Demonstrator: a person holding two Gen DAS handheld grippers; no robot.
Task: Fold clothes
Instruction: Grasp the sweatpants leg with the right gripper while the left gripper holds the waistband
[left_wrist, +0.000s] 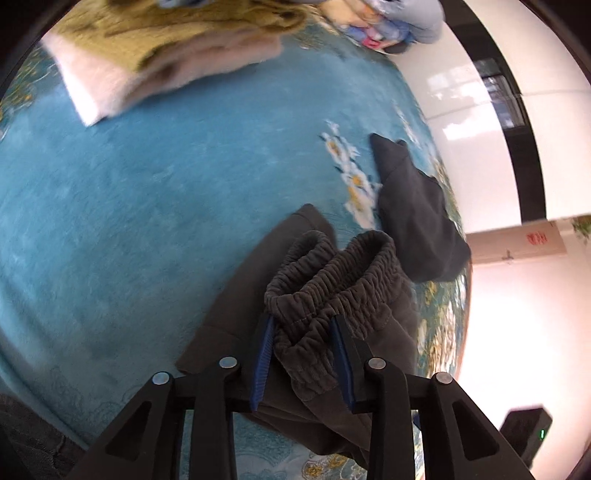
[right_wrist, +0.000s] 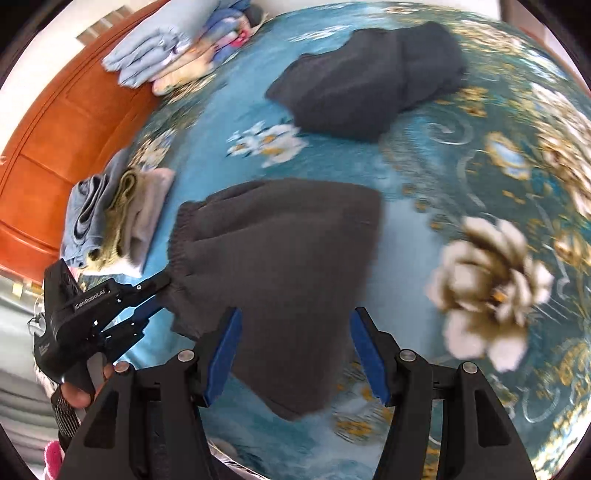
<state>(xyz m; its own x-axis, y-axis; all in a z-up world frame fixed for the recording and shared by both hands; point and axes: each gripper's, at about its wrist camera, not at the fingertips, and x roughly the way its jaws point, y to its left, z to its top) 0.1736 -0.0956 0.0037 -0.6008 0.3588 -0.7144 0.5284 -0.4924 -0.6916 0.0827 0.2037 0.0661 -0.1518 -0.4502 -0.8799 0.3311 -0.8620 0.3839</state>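
Left tongs (left_wrist: 303, 358): clamped on elastic waistband of grey shorts (right_wrist: 280, 266), garment lying on bed (right_wrist: 424, 155).
Right tongs (right_wrist: 295, 354): jaws wide apart, over shorts' hem end, gripping nothing.
Step, prob.: mid-fold; next needs hem grip.
Beyond: dark garment (right_wrist: 369, 85), folded stack (right_wrist: 122, 218) at side, far pile (right_wrist: 159, 48). No obstruction btw.
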